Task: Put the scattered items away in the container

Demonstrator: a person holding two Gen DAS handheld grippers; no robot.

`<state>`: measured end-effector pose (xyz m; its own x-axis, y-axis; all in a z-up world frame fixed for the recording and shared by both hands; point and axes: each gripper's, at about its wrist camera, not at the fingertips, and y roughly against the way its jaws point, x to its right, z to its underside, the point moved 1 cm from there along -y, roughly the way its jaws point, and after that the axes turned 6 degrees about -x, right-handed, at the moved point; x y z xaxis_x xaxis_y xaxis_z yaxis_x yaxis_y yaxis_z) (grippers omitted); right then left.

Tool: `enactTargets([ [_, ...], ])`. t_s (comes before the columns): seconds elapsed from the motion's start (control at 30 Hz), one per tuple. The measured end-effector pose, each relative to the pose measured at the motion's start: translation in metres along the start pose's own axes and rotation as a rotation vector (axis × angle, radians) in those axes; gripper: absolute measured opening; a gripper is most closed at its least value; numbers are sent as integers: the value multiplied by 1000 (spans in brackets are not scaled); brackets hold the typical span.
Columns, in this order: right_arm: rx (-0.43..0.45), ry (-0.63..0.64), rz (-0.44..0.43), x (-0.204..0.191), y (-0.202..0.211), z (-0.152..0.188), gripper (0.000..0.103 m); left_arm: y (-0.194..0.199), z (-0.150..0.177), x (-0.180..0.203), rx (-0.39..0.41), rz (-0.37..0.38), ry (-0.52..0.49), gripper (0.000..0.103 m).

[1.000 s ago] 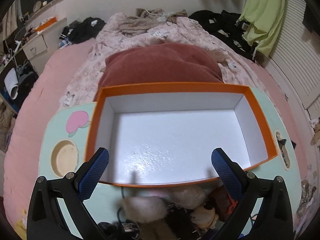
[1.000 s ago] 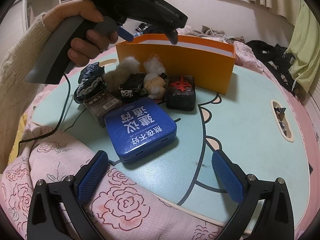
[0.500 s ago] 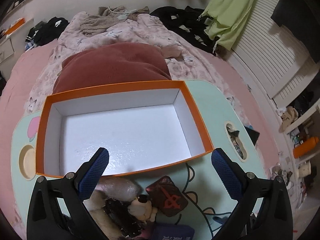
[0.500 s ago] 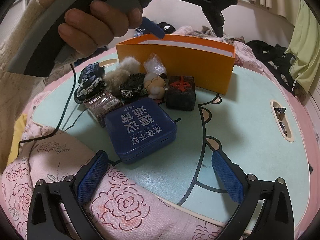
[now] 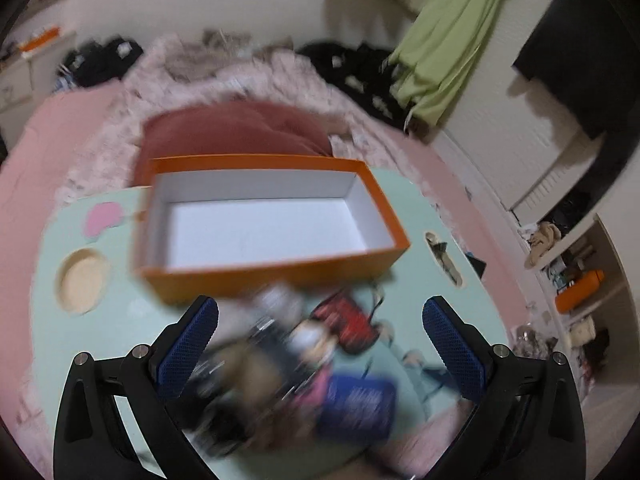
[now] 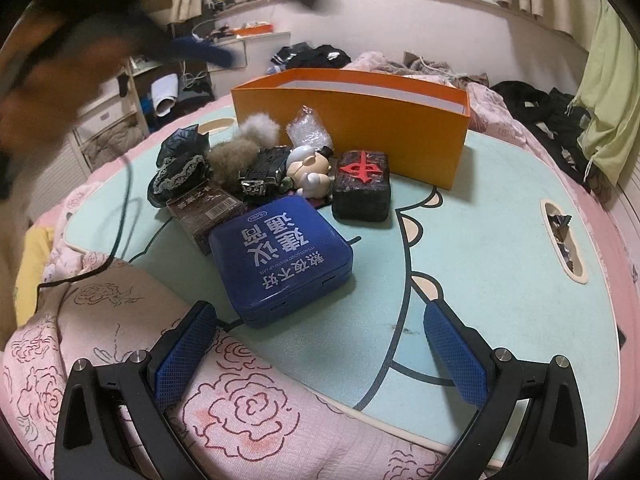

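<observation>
An empty orange box (image 5: 276, 268) (image 6: 360, 124) with a white inside stands on the mint table. In front of it lie a blue tin (image 6: 280, 258) (image 5: 354, 406), a dark block with a red sign (image 6: 362, 186) (image 5: 348, 322), a small figurine (image 6: 310, 168), a brown packet (image 6: 206, 208), fur balls (image 6: 248, 146), a black lace piece (image 6: 180, 168) and a clear wrap (image 6: 308, 130). My left gripper (image 5: 320, 342) is open above this blurred pile. My right gripper (image 6: 320, 344) is open, near the table's front edge, short of the tin.
The mint table (image 6: 500, 240) rests on a bed with a pink rose blanket (image 6: 200, 400). A blurred hand with the left gripper's handle (image 6: 80, 60) fills the upper left of the right wrist view. A black cable (image 6: 124, 208) trails over the left edge.
My left gripper has pulled back and up from over the box, so the pile now lies between its fingers, blurred by motion. The right gripper has stayed put.
</observation>
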<state>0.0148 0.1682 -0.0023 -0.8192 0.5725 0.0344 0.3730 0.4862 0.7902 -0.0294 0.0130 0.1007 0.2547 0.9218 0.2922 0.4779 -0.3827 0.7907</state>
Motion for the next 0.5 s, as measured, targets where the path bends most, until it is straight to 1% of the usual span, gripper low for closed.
enactTargets([
  [0.03,0,0,0,0,0,0,103,13,17,-10,31,-35,-3,102],
  [0.07,0,0,0,0,0,0,103,20,30,-19,44,-72,-2,102],
  [0.1,0,0,0,-1,0,0,103,24,49,-30,44,-121,0,102],
  [0.17,0,0,0,0,0,0,103,23,73,-44,20,-159,-3,102],
  [0.23,0,0,-1,0,0,0,103,13,98,-55,-14,-147,14,102],
  [0.3,1,0,-1,0,0,0,103,-1,116,-57,-43,-103,27,102],
  [0.37,0,0,-1,0,0,0,103,-15,129,-55,-72,-110,20,102],
  [0.4,2,1,0,0,0,0,103,-19,134,-49,-42,-168,-24,102],
  [0.47,-1,0,0,0,0,0,103,-29,138,-37,-26,-258,-84,103],
  [0.5,0,0,0,-1,0,0,103,-30,140,-32,11,-260,-103,103],
])
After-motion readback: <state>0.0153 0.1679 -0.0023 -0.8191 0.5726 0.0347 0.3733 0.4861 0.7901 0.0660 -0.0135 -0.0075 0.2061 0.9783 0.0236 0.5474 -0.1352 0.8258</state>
